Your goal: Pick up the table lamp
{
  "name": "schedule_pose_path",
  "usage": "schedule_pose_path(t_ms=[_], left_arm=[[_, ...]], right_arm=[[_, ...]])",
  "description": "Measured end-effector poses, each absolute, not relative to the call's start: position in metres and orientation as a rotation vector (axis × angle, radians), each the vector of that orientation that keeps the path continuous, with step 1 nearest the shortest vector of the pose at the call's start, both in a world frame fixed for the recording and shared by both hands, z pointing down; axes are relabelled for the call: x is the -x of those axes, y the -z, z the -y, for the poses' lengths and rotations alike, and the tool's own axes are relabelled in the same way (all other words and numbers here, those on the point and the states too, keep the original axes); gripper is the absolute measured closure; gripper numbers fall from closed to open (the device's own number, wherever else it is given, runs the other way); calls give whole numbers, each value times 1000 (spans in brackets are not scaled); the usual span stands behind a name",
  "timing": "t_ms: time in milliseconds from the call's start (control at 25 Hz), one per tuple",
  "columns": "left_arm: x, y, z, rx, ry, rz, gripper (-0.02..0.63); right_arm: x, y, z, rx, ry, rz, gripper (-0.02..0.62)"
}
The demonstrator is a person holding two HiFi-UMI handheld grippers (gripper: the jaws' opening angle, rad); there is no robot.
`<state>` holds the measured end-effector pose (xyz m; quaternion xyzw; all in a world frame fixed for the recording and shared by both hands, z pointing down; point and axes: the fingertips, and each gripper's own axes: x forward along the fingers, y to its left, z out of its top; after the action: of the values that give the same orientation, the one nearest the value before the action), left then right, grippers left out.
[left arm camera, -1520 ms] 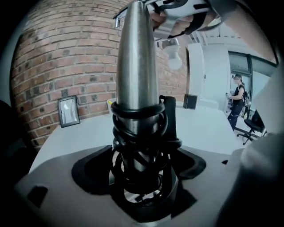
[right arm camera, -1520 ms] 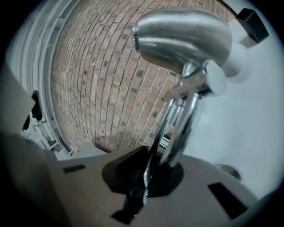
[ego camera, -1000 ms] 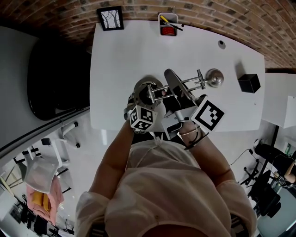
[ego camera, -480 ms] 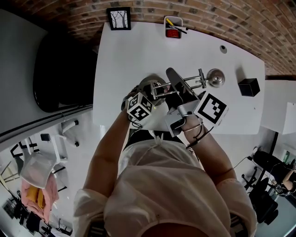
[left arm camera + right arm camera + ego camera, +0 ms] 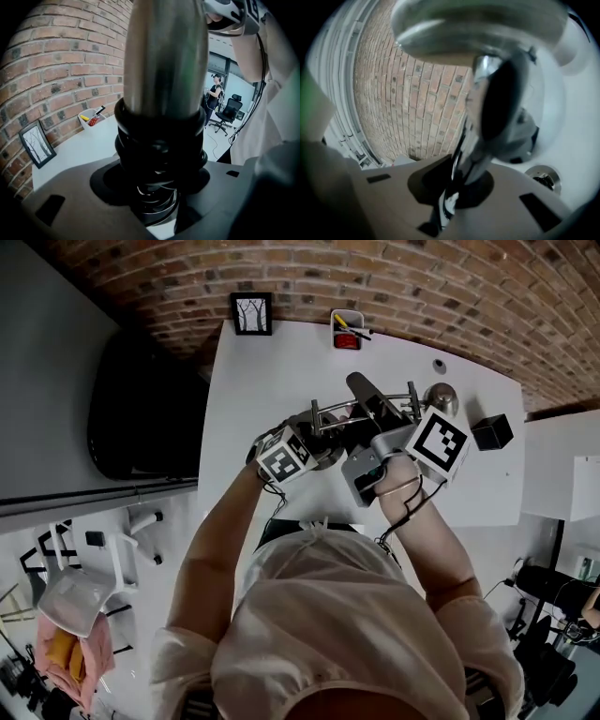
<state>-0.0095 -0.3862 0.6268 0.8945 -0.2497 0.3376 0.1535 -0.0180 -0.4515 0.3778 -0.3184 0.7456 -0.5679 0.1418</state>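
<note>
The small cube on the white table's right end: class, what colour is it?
Black. The small cube shows best in the head view.

Much of the silver metal table lamp (image 5: 367, 397) cannot be made out.

In the left gripper view its brushed column (image 5: 166, 56) runs off the top edge. In the right gripper view its chrome ball (image 5: 506, 98) sits too near the lens and is blurred, and the rounded part above is cut off. In the head view, the print in the far black-framed picture (image 5: 251, 313) and the contents of the white pen pot (image 5: 336, 329) are too small to tell.
</note>
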Motion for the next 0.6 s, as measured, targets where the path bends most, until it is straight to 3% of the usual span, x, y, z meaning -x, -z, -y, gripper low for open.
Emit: schedule_pose_path(t_ms=[600], left_arm=[[25, -530, 415, -2636, -997, 736, 344]], right_arm=[[26, -278, 466, 803, 1576, -2130, 572]])
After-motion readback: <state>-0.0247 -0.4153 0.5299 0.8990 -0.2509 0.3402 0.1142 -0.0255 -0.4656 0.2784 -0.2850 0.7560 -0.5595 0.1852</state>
